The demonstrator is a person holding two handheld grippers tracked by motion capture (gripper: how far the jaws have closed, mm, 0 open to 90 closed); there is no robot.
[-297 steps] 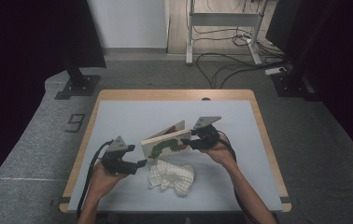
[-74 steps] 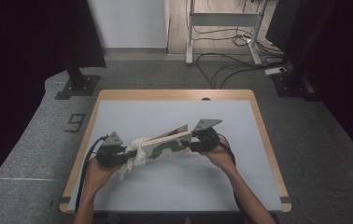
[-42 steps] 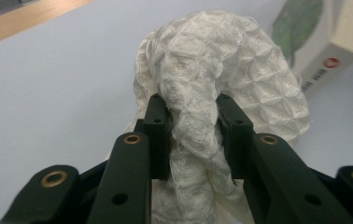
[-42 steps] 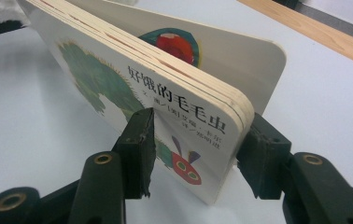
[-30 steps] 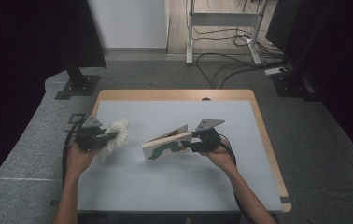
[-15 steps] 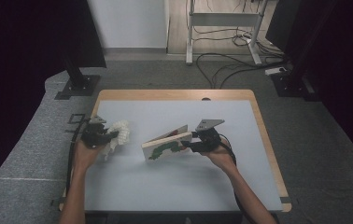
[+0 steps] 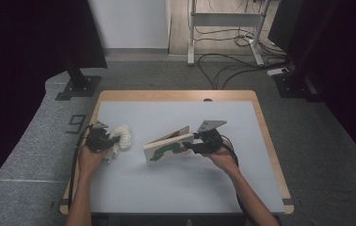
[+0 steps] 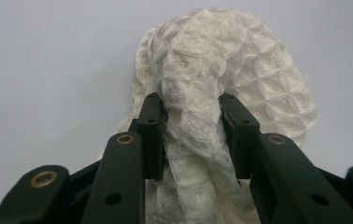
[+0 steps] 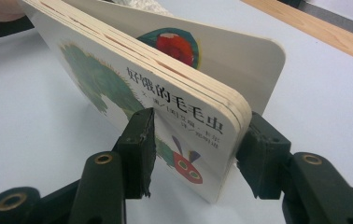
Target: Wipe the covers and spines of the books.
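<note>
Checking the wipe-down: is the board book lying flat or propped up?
Propped up: the board book stands tilted on its edge, covers parted, gripped by the right claw.

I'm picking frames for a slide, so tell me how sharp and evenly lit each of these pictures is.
High view: the table is evenly lit, the surroundings fall into darkness, and the cloth and book look small and soft. Left gripper view: the cloth's weave is crisp, with flat light and no glare. Right gripper view: the book's title is sharp, while its far end blurs.

A high camera looks down on the table [image 7: 176,188]; both gripper cameras look closely along its surface.
</note>
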